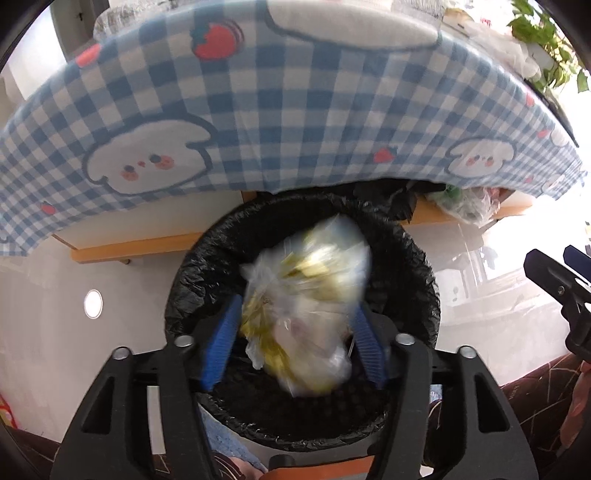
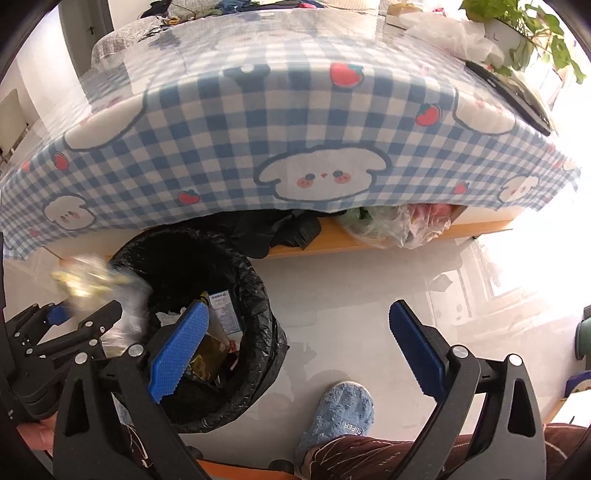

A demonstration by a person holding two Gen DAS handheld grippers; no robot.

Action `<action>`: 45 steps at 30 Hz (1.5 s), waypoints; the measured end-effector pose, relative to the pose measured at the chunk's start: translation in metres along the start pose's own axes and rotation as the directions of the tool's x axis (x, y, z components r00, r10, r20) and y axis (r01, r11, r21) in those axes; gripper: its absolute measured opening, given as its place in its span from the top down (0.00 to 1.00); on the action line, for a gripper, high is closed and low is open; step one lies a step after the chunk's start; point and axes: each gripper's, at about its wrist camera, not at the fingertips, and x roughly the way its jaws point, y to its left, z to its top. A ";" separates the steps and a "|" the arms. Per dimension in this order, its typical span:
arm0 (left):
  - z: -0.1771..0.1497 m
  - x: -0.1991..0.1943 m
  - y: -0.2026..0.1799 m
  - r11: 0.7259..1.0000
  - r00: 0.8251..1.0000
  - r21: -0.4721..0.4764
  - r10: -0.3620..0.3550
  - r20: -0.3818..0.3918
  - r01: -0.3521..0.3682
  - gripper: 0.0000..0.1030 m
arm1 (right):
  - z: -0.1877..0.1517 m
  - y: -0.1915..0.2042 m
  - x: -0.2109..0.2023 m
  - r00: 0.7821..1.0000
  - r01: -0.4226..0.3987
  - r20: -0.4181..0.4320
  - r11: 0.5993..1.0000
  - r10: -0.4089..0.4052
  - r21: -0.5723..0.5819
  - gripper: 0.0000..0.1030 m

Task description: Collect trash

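The left gripper (image 1: pixel 295 325) hung over the bin (image 1: pixel 424 273), its ribbed blue pads (image 1: pixel 221 343) parted to either side of a crinkled clear plastic bag (image 1: pixel 306 306) with yellow scraps inside; the bag was smeared by blur, and whether the pads touched it could not be told. From the right wrist view the same bag (image 2: pixel 92 284) showed as a pale, yellow-flecked smear at the bin's left rim, above the left gripper (image 2: pixel 79 314). The bin (image 2: pixel 258 295) was round, lined with a glossy, wrinkled black liner folded over its rim, and held a small blue-and-white carton (image 2: pixel 225 310), a dark gold wrapper (image 2: pixel 207 354) and white paper scraps. The right gripper (image 2: pixel 295 343) stood wide apart and empty, one saw-edged blue pad over the bin's mouth, the other over the pale glossy floor (image 2: pixel 351 295). Behind the bin hung a soft blue-and-white checked cloth (image 2: pixel 221 147) printed with white puppy faces and red strawberries, draped over a table edge. Under it ran a light wooden shelf (image 2: pixel 325 240) bearing crumpled black bags (image 2: pixel 291 229) and a clear bag of mixed things (image 2: pixel 399 221). A fuzzy blue slipper (image 2: pixel 340 417) rested on the floor near the bin, below a brown patterned trouser leg (image 2: pixel 369 454). A leafy green plant (image 2: pixel 517 22) stood on the table's far corner.
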 end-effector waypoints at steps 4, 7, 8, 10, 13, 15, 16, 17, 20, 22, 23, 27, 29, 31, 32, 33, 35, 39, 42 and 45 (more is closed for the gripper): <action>0.006 -0.020 0.007 1.000 0.999 -0.024 0.006 0.048 -0.005 0.26 | 0.005 0.002 -0.005 1.000 -0.005 0.021 1.000 0.005 0.004 0.07; 0.010 -0.041 0.014 0.999 0.996 -0.036 0.029 0.079 -0.026 0.17 | 0.008 0.010 -0.014 0.999 -0.013 0.045 1.000 0.014 -0.013 0.07; 0.011 -0.048 0.017 0.999 0.995 -0.041 0.034 0.092 -0.031 0.13 | 0.009 0.013 -0.018 0.998 -0.017 0.056 1.000 0.018 -0.021 0.07; 0.014 -0.064 0.018 0.998 0.991 -0.044 0.058 0.125 -0.053 0.09 | 0.012 0.020 -0.030 0.996 -0.028 0.087 0.999 0.031 -0.036 0.07; 0.016 -0.090 0.024 0.996 0.981 -0.050 0.078 0.175 -0.070 0.06 | 0.018 0.028 -0.049 0.990 -0.052 0.127 0.998 0.057 -0.044 0.07; 0.016 -0.104 0.027 0.996 0.977 -0.054 0.084 0.197 -0.075 0.06 | 0.020 0.033 -0.065 0.985 -0.060 0.159 0.997 0.068 -0.057 0.07; 0.015 -0.112 0.028 0.996 0.974 -0.054 0.086 0.209 -0.076 0.06 | 0.020 0.034 -0.072 0.983 -0.062 0.172 0.996 0.072 -0.062 0.07; 0.014 -0.121 0.029 0.996 0.972 -0.054 0.078 0.224 -0.067 0.06 | 0.020 0.036 -0.079 0.980 -0.066 0.183 0.996 0.077 -0.066 0.07; 0.011 -0.141 0.036 0.995 0.965 -0.068 0.083 0.249 -0.068 0.06 | 0.019 0.039 -0.099 0.975 -0.072 0.206 0.995 0.085 -0.071 0.07; 0.009 -0.155 0.040 0.993 0.959 -0.080 0.100 0.267 -0.081 0.06 | 0.018 0.040 -0.110 0.973 -0.062 0.219 0.996 0.075 -0.066 0.07; 0.008 -0.160 0.042 0.993 0.957 -0.085 0.108 0.270 -0.088 0.06 | 0.017 0.041 -0.115 0.971 -0.045 0.231 0.997 0.059 -0.066 0.07; 0.006 -0.175 0.050 0.989 0.952 -0.113 0.122 0.281 -0.094 0.06 | 0.014 0.042 -0.130 0.967 -0.045 0.248 0.996 0.064 -0.080 0.07; 0.005 -0.177 0.052 0.988 0.953 -0.121 0.122 0.277 -0.091 0.06 | 0.013 0.042 -0.134 0.966 -0.068 0.245 0.994 0.087 -0.084 0.07; 0.003 -0.178 0.054 0.989 0.954 -0.125 0.114 0.278 -0.081 0.06 | 0.012 0.043 -0.136 0.965 -0.079 0.244 0.993 0.098 -0.089 0.07; 0.002 -0.179 0.053 0.989 0.953 -0.123 0.115 0.279 -0.084 0.06 | 0.012 0.044 -0.137 0.964 -0.082 0.245 0.993 0.102 -0.089 0.07; 0.002 -0.179 0.052 0.989 0.953 -0.115 0.119 0.279 -0.090 0.06 | 0.012 0.043 -0.137 0.964 -0.086 0.244 0.992 0.105 -0.089 0.07; 0.002 -0.178 0.050 0.990 0.953 -0.107 0.122 0.279 -0.095 0.06 | 0.012 0.043 -0.136 0.965 -0.087 0.241 0.993 0.104 -0.082 0.07; 0.001 -0.179 0.048 0.991 0.953 -0.102 0.114 0.281 -0.089 0.06 | 0.012 0.040 -0.135 0.966 -0.087 0.238 0.994 0.102 -0.072 0.07; 0.001 -0.180 0.047 0.991 0.953 -0.101 0.113 0.282 -0.087 0.06 | 0.012 0.039 -0.134 0.966 -0.088 0.238 0.994 0.103 -0.072 0.07; 0.002 -0.180 0.048 0.991 0.953 -0.101 0.112 0.282 -0.087 0.06 | 0.012 0.039 -0.134 0.966 -0.089 0.238 0.994 0.103 -0.070 0.07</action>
